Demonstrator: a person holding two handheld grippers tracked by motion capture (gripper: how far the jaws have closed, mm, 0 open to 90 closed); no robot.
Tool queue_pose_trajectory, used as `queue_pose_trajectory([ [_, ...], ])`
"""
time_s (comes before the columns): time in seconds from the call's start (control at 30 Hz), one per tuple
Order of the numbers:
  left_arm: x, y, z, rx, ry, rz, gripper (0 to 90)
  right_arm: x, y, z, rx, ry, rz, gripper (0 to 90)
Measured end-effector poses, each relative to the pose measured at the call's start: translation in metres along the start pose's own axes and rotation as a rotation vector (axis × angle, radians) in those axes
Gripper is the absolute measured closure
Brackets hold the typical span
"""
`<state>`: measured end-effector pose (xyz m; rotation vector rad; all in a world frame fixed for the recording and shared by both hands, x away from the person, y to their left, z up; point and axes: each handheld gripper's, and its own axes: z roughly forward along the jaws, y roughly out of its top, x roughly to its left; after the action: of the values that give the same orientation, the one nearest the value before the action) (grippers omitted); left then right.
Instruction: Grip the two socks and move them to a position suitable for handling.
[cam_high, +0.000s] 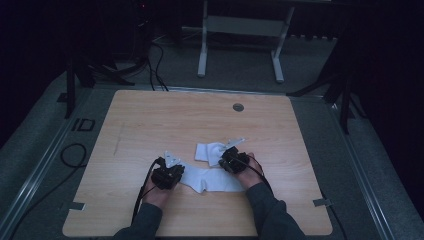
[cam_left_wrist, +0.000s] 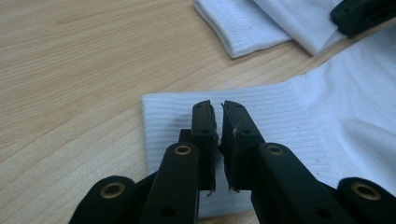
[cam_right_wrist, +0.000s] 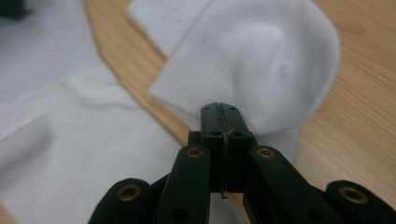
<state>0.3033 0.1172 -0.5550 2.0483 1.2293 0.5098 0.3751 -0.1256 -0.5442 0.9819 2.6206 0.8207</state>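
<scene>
Left gripper sat over the near sock's ribbed cuff, jaws nearly closed, grip unclear. Right gripper clenched on the folded sock on the surface.

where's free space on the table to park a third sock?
Bare wood: the whole far half of the table up to the round grommet, plus the strips along its left and right edges. Crowded: near centre, where both white socks lie, the left gripper and right gripper on them.
</scene>
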Motion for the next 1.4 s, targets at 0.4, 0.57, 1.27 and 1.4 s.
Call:
queue_pose_trajectory([
  [0.4, 0.001, 0.0, 0.0, -0.003, 0.002, -0.003, 83.2, -0.029, 0.017, -0.017, -0.08, -0.106, 0.124, 66.2],
  [0.57, 0.0, 0.0, 0.0, -0.002, 0.0, -0.003, 83.2, -0.035, 0.02, -0.007, -0.049, -0.083, 0.153, 77.4],
  [1.27, 0.001, 0.0, 0.0, -0.001, 0.002, -0.004, 82.6, -0.04, 0.032, -0.057, -0.146, -0.091, 0.112, 88.6],
  [1.4, 0.001, 0.0, 0.0, -0.001, 0.003, -0.008, 82.6, -0.047, 0.028, -0.068, -0.15, -0.107, 0.111, 88.6],
])
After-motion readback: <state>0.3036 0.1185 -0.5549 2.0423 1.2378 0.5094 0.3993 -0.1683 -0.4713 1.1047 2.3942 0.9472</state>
